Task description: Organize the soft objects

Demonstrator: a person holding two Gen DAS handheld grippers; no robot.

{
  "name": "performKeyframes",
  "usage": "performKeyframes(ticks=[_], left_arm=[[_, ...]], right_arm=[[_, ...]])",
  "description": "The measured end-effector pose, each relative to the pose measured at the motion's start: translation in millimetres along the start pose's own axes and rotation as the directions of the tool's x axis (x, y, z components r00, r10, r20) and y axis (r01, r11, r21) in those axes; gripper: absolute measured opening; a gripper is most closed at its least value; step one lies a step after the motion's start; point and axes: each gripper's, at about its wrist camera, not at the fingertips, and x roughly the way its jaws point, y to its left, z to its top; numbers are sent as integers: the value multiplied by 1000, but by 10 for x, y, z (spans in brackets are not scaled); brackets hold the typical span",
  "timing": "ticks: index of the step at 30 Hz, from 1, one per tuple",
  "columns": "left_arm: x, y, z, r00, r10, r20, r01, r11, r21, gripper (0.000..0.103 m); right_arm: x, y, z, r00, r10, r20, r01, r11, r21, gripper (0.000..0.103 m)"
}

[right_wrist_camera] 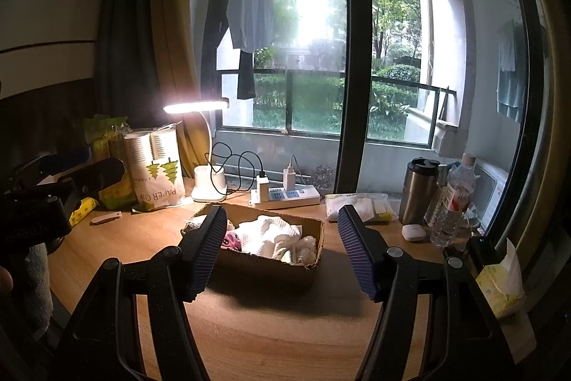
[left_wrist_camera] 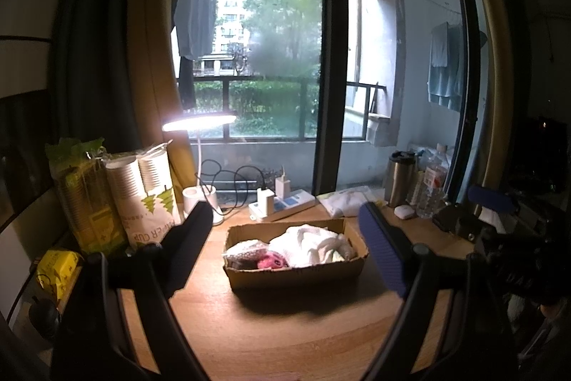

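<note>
Both the left gripper (left_wrist_camera: 292, 234) and right gripper (right_wrist_camera: 282, 249) hang with jaws released and empty before the shallow brown cardboard box (left_wrist_camera: 296, 274) of white cloths (left_wrist_camera: 314, 245) mid-table (left_wrist_camera: 278, 334)

Two light sources compete in both views. The lit desk lamp (left_wrist_camera: 198, 123) burns nearly white and throws a warm pool onto the wooden desk (left_wrist_camera: 285, 327), while cool daylight enters through the window (right_wrist_camera: 314, 59), where the sky patch is blown out and hazy. The cardboard box (left_wrist_camera: 296, 274) casts a soft dark shadow toward the camera (clearest in the right wrist view). The room's sides fall into deep gloom, and dark things there lose detail. Fisheye distortion bows the window frame and the curtain (left_wrist_camera: 150, 59) outward, with black vignetting in the corners. The window glass looks smeared and misty.
</note>
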Motion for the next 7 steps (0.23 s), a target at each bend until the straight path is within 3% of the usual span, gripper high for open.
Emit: performKeyframes(ticks=[7], left_arm=[[102,4,-24,1000,10,-17,-9,1000,17,85]], right_arm=[[102,-20,-23,1000,5,-18,-5,1000,-8,68]])
